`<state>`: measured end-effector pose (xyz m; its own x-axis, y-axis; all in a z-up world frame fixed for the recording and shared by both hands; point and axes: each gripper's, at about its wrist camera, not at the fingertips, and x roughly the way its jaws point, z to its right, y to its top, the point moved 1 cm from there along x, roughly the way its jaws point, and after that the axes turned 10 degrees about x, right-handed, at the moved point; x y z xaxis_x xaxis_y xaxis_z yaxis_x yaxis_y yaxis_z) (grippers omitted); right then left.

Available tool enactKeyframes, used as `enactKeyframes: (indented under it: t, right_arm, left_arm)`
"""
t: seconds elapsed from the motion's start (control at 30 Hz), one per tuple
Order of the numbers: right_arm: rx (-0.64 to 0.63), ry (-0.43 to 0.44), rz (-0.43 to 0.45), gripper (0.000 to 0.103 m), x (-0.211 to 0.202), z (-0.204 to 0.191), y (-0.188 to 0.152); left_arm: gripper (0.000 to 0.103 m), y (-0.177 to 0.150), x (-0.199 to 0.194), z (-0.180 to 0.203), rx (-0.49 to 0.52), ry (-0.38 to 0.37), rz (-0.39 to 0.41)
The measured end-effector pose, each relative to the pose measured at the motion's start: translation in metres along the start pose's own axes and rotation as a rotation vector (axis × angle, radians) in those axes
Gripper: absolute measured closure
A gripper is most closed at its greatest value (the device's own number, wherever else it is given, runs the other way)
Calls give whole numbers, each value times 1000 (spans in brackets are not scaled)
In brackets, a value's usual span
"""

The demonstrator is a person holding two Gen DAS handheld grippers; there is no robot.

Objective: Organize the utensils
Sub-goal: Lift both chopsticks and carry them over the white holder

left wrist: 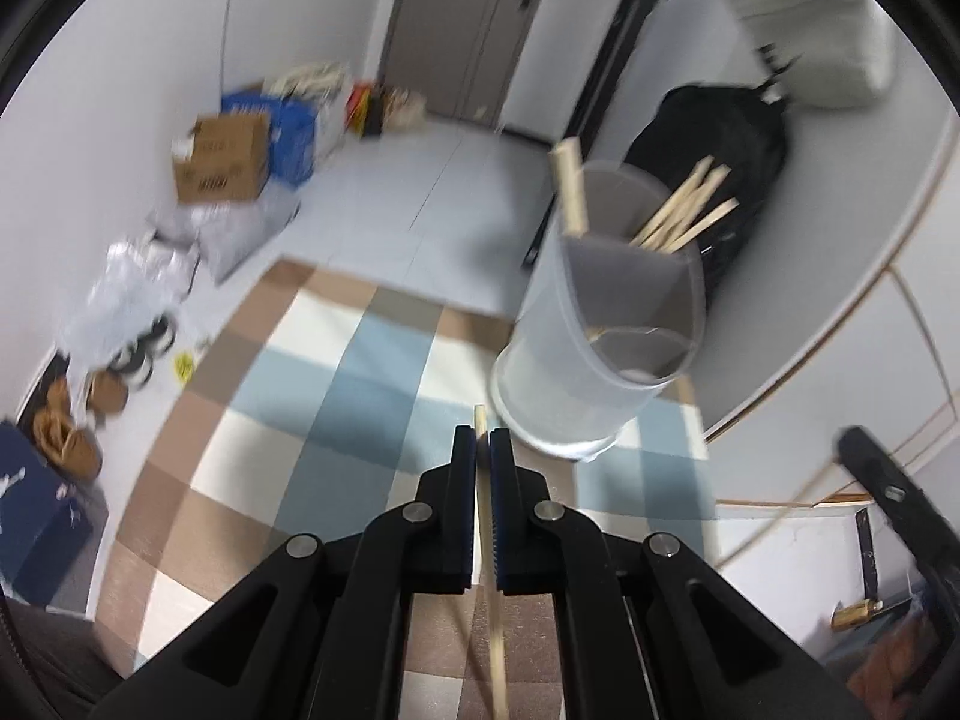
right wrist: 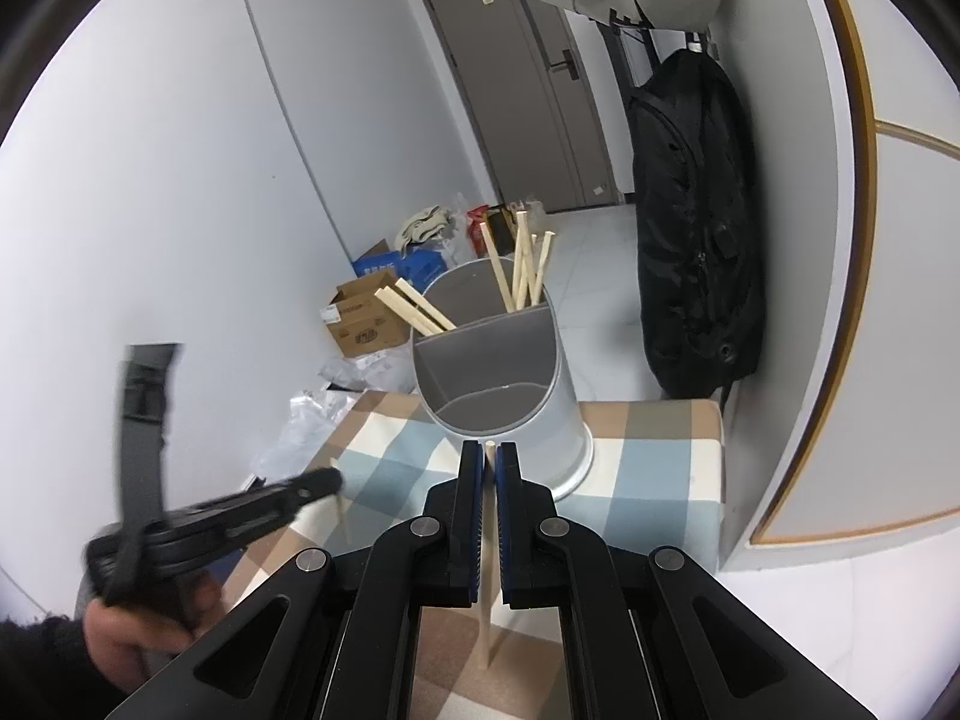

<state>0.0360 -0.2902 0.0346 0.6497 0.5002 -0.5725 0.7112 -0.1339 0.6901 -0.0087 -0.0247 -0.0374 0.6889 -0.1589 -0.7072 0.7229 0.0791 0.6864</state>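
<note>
From the left wrist, the left claw (left wrist: 482, 433) pinches a wooden chopstick (left wrist: 493, 600) lengthwise, with the divided utensil holder (left wrist: 606, 324) ahead and to the right. From the right wrist, the right claw (right wrist: 490, 447) pinches its own chopstick (right wrist: 487, 570), the holder (right wrist: 498, 378) standing straight ahead on the checked surface (right wrist: 654, 450), its empty front compartment nearest.

Both wrist views look down along their fingers, close to the shared holder (left wrist: 606, 324) (right wrist: 504, 372) on the checked cloth (left wrist: 288, 420) (right wrist: 648, 450)

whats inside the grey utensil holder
The utensil holder has chopsticks in its two far compartments; the near compartment looks empty. Their lower ends are hidden by the walls.
</note>
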Motion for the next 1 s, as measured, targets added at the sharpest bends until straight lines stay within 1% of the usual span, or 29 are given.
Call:
enactKeyframes:
  t: [0.03, 0.17, 0.3, 0.53, 0.67, 0.8, 0.97, 1.0]
  right_arm:
    - [-3, -4, 0, 100, 0, -1, 0]
    - [-30, -17, 10, 100, -5, -9, -1]
    - [-28, -27, 24, 100, -8, -13, 3]
    - [-51, -32, 42, 100, -11, -25, 15]
    - [-61, -29, 54, 100, -12, -32, 25]
    - [-69, -24, 72, 100, -15, -39, 40]
    - [-83, -11, 90, 100, -21, -49, 62]
    - [-89, -6, 98, 100, -22, -52, 68]
  left_arm:
    - [103, 9, 6, -1, 12, -3, 20]
    - [103, 17, -6, 2, 71, -22, 93]
    - [103, 22, -11, -4, 75, -58, 129]
    - [103, 31, -33, -4, 82, -90, 180]
    - [103, 39, -41, -3, 99, -105, 205]
    - [103, 51, -55, 1, 134, -115, 248]
    - [103, 73, -85, 6, 176, -149, 320]
    - [103, 77, -90, 7, 184, -145, 336]
